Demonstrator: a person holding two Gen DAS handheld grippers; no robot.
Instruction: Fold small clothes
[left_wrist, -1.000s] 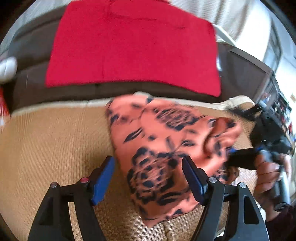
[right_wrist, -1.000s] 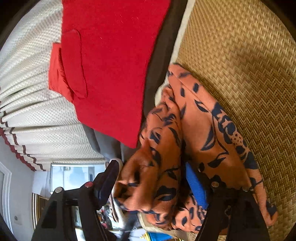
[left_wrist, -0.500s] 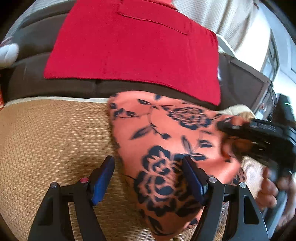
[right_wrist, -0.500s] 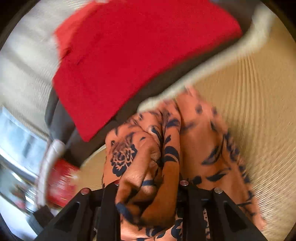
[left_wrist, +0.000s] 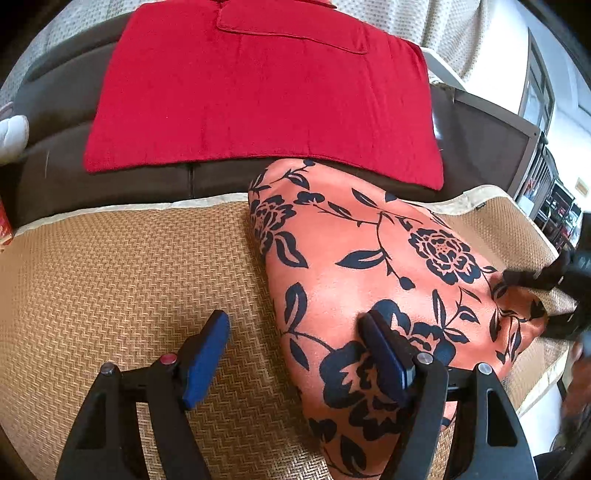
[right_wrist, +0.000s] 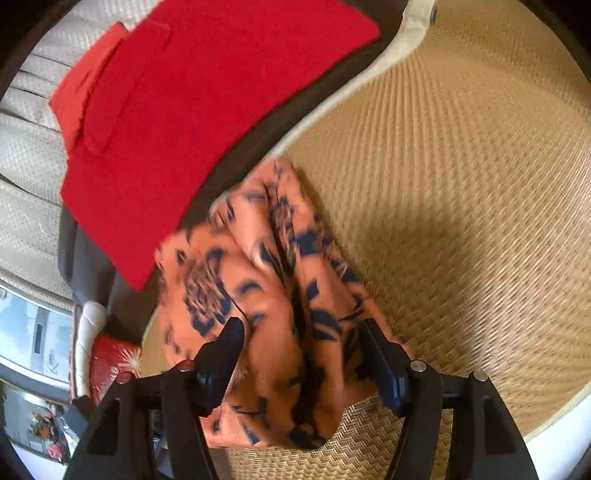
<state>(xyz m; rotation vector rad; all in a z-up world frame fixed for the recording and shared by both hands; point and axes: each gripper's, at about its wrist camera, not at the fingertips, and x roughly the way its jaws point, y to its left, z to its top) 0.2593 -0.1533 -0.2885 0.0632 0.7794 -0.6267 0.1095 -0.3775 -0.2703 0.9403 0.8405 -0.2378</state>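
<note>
Left wrist view: the left gripper (left_wrist: 295, 358) stood wide open, holding nothing, its right finger (left_wrist: 384, 362) over the orange flowered garment (left_wrist: 369, 266) and hiding part of it. The garment lay on the woven mat (left_wrist: 129, 266), its long axis running from the mat's far edge toward the near right; its near end was cut off by the frame. At the far right the right gripper (left_wrist: 554, 291) was blurred and partly cut off. Right wrist view: the right gripper (right_wrist: 303, 350) stood open around bunched folds, its grip on them unclear through blur. A red cloth (left_wrist: 258, 92) lay beyond the mat.
</note>
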